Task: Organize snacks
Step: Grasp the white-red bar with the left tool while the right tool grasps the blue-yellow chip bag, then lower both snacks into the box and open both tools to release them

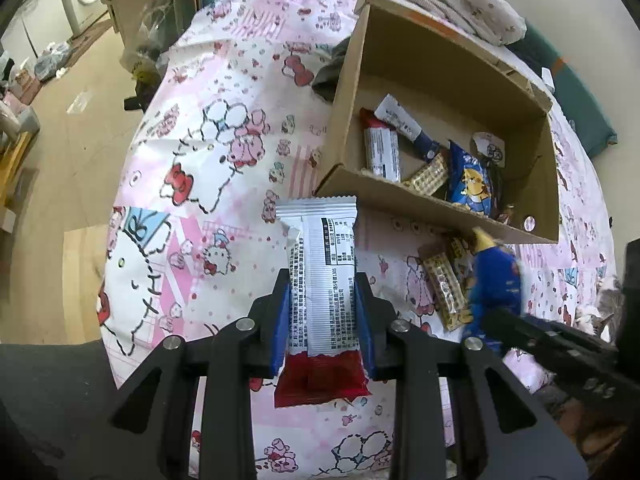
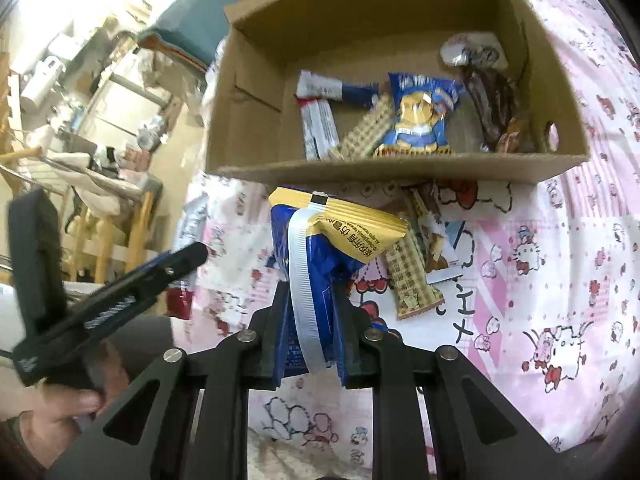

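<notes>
Both grippers loaded, short of the cardboard box (image 1: 348,92).
Left gripper (image 1: 323,292) clamps a white-and-red bar (image 1: 320,280); right gripper (image 2: 310,304) clamps a blue-and-yellow packet (image 2: 320,264), both just outside the box's near wall.

cardboard box (image 2: 376,170): 1 | snack packs inside box (image 2: 418,118): about 6 | packs on bedsheet beside box (image 2: 412,276): 2 | packs gripped (image 1: 320,276): 2

Box (image 2: 256,92): I see it on the bed cover (image 2: 560,280), beyond both grippers.
In the box: snack packs (image 2: 420,120) on its floor.
In front of the box: two packs (image 2: 412,276) on the cover, side by side.
</notes>
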Demonstrator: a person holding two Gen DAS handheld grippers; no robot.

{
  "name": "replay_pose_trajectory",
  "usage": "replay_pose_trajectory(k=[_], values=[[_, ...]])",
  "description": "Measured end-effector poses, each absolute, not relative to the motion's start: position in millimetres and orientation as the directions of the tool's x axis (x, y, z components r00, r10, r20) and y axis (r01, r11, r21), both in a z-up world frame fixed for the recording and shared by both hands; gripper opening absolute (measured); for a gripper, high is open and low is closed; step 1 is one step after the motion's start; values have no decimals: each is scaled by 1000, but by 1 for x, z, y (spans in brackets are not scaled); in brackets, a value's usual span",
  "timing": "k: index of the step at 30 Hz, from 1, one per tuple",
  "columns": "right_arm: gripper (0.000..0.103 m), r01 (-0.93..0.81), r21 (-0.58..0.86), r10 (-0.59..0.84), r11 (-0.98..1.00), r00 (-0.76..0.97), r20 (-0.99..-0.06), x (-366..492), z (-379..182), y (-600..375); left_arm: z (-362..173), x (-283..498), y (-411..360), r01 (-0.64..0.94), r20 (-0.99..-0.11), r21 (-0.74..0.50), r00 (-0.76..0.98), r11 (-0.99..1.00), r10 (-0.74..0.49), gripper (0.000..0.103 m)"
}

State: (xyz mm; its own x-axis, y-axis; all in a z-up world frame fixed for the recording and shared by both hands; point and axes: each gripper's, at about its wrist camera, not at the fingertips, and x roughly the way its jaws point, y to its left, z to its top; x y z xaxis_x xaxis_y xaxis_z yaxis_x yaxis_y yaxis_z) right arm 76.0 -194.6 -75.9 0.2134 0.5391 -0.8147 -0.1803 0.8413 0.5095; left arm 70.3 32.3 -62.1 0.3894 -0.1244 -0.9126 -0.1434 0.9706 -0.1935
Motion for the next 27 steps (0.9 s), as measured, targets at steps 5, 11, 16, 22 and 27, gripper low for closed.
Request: replay_pose_trajectory(k=[5,11,16,22,27], values=[[20,-184,495,527,849,354,-773,77,-35,-207,-47,71,31,-138,-891,-195,438,971,-117,25],[20,-185,454,485,871,464,-741,89,3,-225,-16,80,17,-80,-861,-208,488,975,-143,25],[20,-179,433,461,884,498,-735,104,16,-235,4,98,9,-41,-845,-191,516,981,-143,25],[20,-164,414,435,895,518,-736,125,22,-244,16,125,-5,-1,-836,-175,529,984,-149,25],[20,-142,414,425,899,506,-751,150,8,-250,14,152,-18,31,-843,-171,512,985,-162,25]])
